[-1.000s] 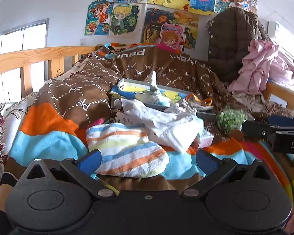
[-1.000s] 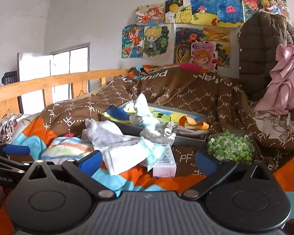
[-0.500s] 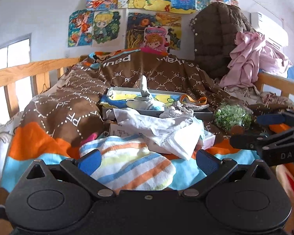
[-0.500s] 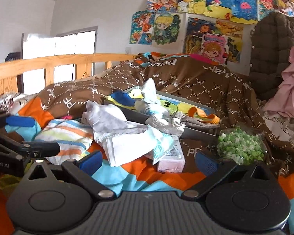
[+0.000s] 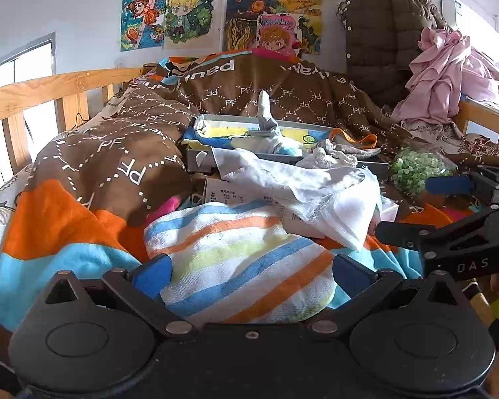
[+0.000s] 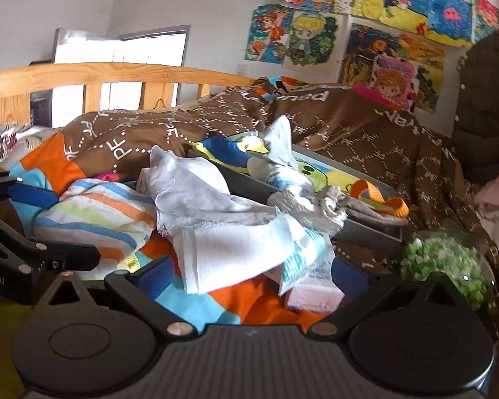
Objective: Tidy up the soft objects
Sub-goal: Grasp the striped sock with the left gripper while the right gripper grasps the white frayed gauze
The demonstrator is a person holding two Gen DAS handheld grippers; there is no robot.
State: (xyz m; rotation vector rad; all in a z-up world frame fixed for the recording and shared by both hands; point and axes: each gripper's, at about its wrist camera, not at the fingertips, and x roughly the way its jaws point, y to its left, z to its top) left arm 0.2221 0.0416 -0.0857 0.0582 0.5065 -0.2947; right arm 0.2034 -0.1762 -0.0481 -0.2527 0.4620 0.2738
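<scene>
Straddling the striped towel (image 5: 239, 259), left gripper (image 5: 249, 274) jaws gape wide.

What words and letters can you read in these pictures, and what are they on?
"PF", repeated: brown blanket.
"DAS": right gripper.
"oot.AI", cut off: left gripper.
Mirrored letters on the blanket's top, the pink poster and the white box: unreadable.

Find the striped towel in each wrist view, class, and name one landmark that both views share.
Left wrist: striped towel low centre, between the open left tool's fingers.
Right wrist: striped towel at left, beside the white cloth.
Shared landmark: grey tray behind.
</scene>
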